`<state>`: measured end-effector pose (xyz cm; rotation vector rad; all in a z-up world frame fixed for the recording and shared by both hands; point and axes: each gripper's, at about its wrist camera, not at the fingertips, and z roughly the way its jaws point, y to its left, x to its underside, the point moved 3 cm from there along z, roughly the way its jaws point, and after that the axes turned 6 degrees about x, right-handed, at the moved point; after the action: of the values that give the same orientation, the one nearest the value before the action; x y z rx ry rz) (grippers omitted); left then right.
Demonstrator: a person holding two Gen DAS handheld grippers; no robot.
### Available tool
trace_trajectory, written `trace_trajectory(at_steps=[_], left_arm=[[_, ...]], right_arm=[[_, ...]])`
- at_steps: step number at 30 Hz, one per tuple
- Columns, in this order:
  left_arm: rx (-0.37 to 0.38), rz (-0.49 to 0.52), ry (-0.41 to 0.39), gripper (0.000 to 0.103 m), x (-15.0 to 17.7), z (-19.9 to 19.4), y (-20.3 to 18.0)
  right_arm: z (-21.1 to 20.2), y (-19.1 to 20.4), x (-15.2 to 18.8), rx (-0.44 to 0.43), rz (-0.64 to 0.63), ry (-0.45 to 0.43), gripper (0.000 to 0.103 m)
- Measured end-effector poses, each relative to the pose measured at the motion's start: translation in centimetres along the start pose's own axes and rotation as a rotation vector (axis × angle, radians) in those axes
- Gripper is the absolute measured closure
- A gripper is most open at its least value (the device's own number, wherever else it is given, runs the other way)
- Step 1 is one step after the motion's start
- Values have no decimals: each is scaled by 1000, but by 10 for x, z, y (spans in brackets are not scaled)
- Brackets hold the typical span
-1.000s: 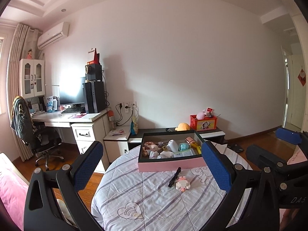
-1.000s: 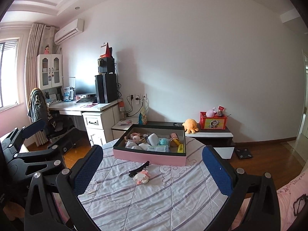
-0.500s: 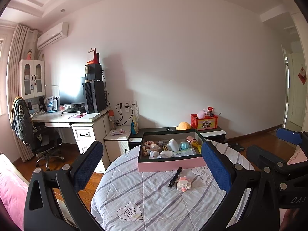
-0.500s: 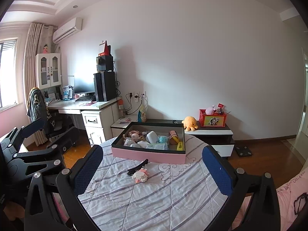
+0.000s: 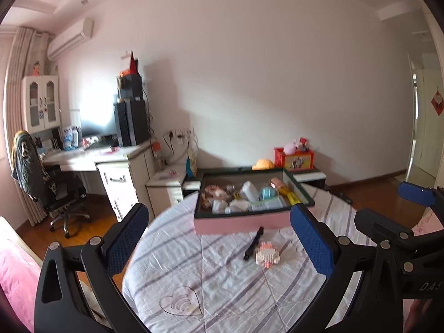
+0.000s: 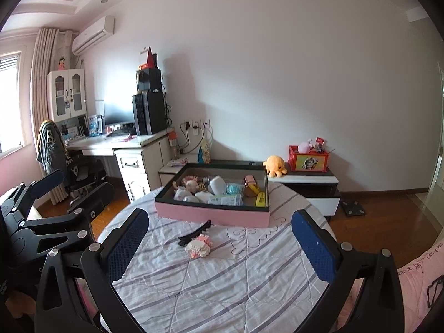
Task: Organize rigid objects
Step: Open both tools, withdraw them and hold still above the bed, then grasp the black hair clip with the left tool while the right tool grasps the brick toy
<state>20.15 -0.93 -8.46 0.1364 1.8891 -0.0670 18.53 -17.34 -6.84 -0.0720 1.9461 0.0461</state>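
Round table [image 6: 222, 291] in foreground. Open box [image 6: 211, 216] on table's far part, packed with small items. Hair clip [image 6: 194, 233] on cloth just before box front wall. Block toy [image 6: 199, 246] touching clip, on near side. Desk [image 6: 125, 141] behind table at left, against wall; computer tower [image 6: 149, 112] on desk; chair [image 6: 72, 172] left of desk. Low cabinet [image 6: 308, 183] behind table at right; plush toy [image 6: 274, 165] and crate [image 6: 307, 161] on it, plush left of crate.

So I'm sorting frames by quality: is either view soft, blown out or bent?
Left wrist view: soft motion blur over the pink box and desk. Right wrist view: sharper, with the window overexposed. Both: fisheye bends the walls and darkens the corners.
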Motion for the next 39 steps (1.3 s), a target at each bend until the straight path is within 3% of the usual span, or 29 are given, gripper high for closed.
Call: trace_trajectory(at_steps=[10,16,21,32,39], left_arm=[[59,-15,277,0,60,93,-2],[102,-19,394,0,85,138,-12],[55,-5,423,0,95,152,0],[-70,-61,443,0,105,161,58],[-47,-115,463,0,112,163,79]], right_arm=[[82,-14,48,23,2,207,0],[123,-31,76,20,32,310,0],[152,-33,91,0,33,390,0],[199,26,91,-109,-54,472,0],[225,45,94,-140,-97,527,2]])
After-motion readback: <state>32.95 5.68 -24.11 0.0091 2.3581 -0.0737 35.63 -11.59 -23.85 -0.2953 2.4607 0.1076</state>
